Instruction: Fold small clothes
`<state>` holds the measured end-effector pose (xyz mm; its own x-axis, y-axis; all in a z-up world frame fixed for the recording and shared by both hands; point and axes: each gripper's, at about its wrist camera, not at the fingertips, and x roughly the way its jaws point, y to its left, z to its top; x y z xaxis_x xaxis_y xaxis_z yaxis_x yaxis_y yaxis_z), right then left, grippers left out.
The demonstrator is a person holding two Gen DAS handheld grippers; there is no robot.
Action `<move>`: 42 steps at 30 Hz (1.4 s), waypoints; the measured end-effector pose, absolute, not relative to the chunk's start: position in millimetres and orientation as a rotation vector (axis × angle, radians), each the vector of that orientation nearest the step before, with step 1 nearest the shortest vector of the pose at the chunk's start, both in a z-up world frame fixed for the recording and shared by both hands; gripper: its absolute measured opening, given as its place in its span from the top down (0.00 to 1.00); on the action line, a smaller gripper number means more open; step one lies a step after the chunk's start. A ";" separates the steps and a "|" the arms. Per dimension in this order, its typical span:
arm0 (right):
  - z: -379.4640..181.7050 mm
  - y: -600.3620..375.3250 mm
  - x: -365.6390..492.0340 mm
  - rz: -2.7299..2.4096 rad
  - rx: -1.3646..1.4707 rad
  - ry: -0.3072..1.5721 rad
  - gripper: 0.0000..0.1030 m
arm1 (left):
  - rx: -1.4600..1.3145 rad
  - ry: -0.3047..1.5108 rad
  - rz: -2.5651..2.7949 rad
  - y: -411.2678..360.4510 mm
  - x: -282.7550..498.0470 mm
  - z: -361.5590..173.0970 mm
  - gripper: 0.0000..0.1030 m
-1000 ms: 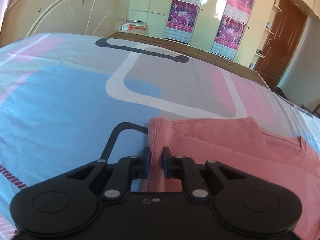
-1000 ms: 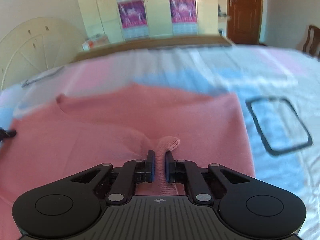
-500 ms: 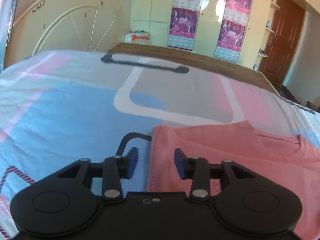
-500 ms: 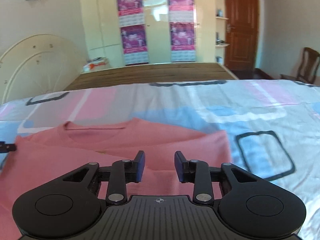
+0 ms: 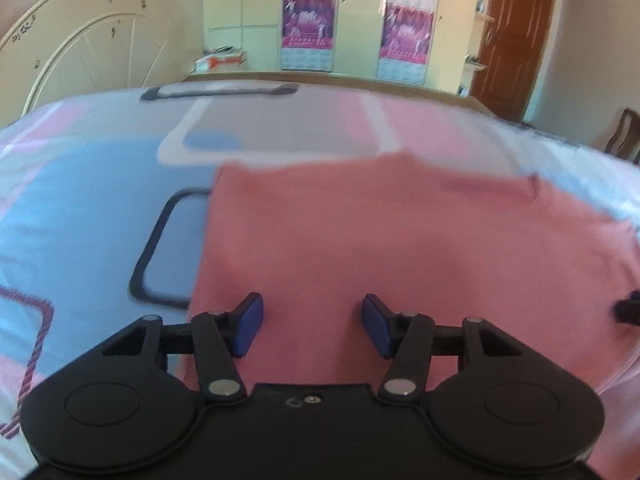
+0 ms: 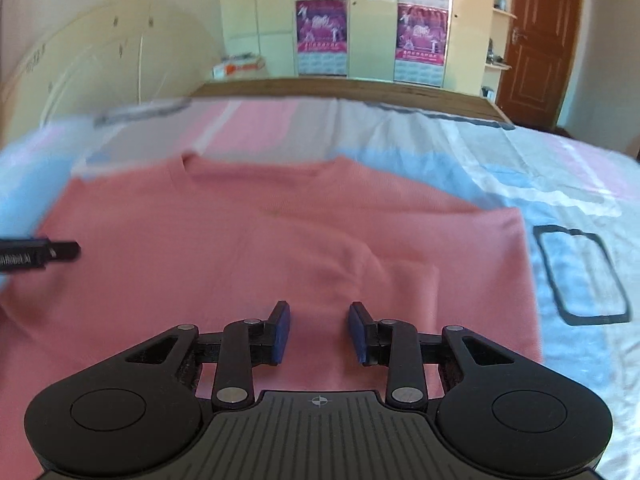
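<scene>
place: home bedroom | cues: patterned bedsheet [image 5: 100, 208], cream headboard [image 5: 92, 44], wardrobe [image 6: 372, 20], wooden door [image 6: 536, 40]

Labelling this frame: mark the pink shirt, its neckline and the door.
pink shirt [image 6: 280, 248]: right wrist view, middle of the front.
neckline [image 6: 260, 168]: right wrist view, collar edge.
door [image 6: 536, 40]: right wrist view, upper panel.
</scene>
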<state>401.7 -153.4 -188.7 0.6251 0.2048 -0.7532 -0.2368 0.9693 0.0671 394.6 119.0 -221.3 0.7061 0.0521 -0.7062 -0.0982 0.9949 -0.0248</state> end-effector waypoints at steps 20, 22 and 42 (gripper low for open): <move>-170.5 -120.1 332.2 0.450 0.000 0.861 0.61 | -0.096 0.863 -0.067 65.1 310.8 -202.9 0.51; -176.9 -117.7 324.3 0.470 -0.006 0.884 0.61 | -0.077 0.889 -0.072 58.9 301.9 -212.1 0.51; -190.8 -133.8 235.2 0.510 -0.199 0.863 0.61 | -0.006 0.898 -0.006 45.6 206.4 -212.8 0.46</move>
<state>235.2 -133.8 -190.8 0.5397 0.3470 -0.7670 -0.5044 0.8628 0.0354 206.4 45.6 -212.8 0.6233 -0.0073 -0.7819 0.0024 1.0000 -0.0075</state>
